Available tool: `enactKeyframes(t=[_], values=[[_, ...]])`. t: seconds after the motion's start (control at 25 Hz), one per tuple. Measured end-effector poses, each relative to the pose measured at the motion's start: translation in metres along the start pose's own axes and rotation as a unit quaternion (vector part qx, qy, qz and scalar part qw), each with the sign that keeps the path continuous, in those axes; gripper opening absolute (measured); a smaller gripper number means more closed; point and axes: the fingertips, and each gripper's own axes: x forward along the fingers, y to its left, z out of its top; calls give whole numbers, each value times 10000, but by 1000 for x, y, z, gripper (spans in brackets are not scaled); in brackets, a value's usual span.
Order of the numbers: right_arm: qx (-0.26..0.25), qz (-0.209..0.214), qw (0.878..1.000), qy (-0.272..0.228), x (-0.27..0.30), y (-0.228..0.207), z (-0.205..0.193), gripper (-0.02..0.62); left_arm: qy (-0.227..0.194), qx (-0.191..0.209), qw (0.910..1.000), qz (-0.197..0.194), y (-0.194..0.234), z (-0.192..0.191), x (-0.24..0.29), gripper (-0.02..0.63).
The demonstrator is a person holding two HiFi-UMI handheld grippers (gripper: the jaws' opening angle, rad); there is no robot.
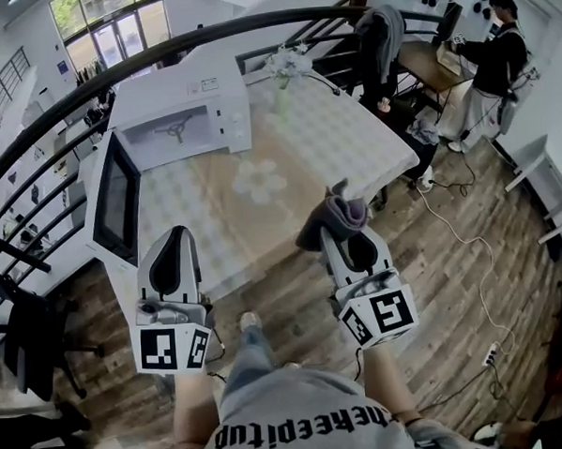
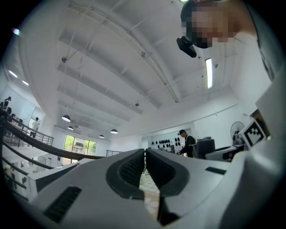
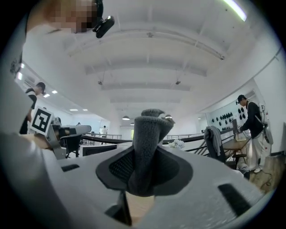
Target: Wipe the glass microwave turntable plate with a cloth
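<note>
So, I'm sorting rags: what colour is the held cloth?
Dark grey; the cloth shows best in the right gripper view.

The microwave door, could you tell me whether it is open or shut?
Open. The door stands swung out at the left of the microwave, so the head view looks straight into the cavity.

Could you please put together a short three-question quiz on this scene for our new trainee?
1. True or false: the door of the microwave stands open.
2. The grey cloth is: A) lying on the floor; B) inside the microwave; C) clamped in the right gripper.
3. Fill in: the glass turntable plate lies on the ___.

Key: 1 true; 2 C; 3 table.
</note>
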Motion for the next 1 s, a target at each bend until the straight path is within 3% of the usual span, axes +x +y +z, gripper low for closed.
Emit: enactKeyframes(t=[0.2,0.36,0.44,0.56,0.68,0.76,0.88,1.0], values=[[244,-148,9996,20,62,-13,-2,109,0,-2,9998,-183,35,-8,52,12],[-455,265,9984,216,108,4,-13,107,54,21,9996,-275,65,-18,83,12],[-566,429,9966,424,131,14,-26,106,79,12,9995,-315,80,-25,97,12],[-102,611,9962,612,162,25,-46,104,50,33,9991,-420,98,-33,114,12],[264,495,9929,1052,188,30,-79,104,76,-4,9986,-520,113,-44,124,12],[510,316,9838,1690,204,28,-114,106,131,-143,9982,-559,122,-54,130,12],[832,312,9571,2758,219,31,-171,107,248,-279,9973,-638,130,-71,135,12],[1218,428,9390,3188,234,40,-207,107,390,-368,9965,-647,141,-86,139,12]])
